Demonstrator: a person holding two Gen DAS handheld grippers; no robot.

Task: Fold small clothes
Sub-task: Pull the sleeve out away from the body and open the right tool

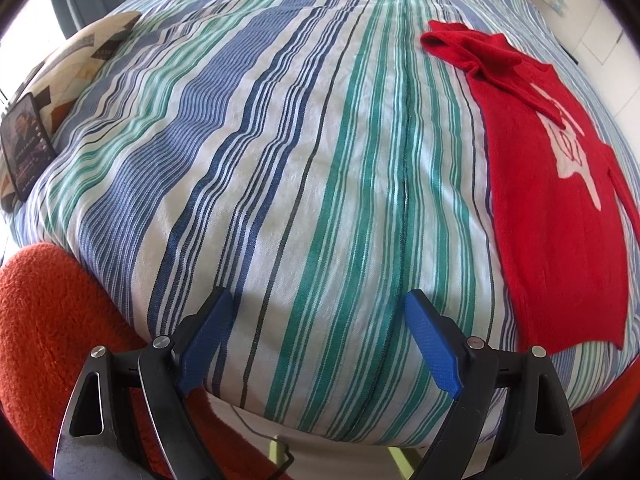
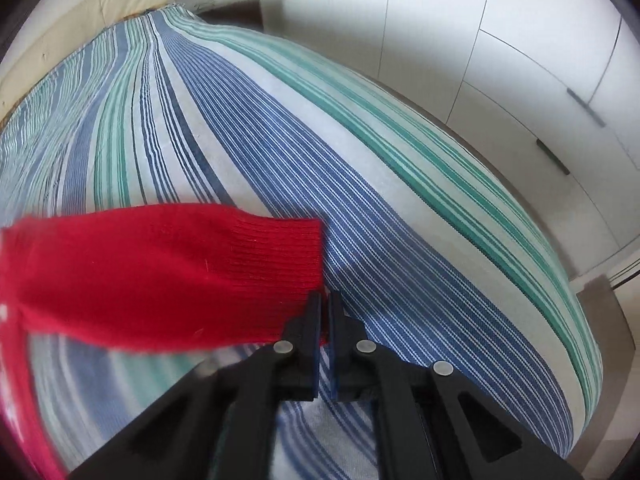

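Right gripper, black with blue pads, is clenched on the ribbed cuff of a red knitted sweater sleeve; a sliver of red shows between the two pads at the lower centre of the right wrist view. From the pinch the sleeve stretches away to the left edge of that frame, lifted off the striped bedspread, a cloth of blue, green and white bands that fills the middle of the picture. White cupboard doors stand along the upper right.

Left gripper is released, its blue-padded fingers spread wide at the bottom of the left wrist view with only the bedspread showing between them. The body of the red knitted sweater lies flat on the cover at the right of that frame, a white motif on its front, well apart from this gripper. An orange fuzzy fabric fills the lower left corner. A patterned pillow and a dark book or case rest at the upper left edge.
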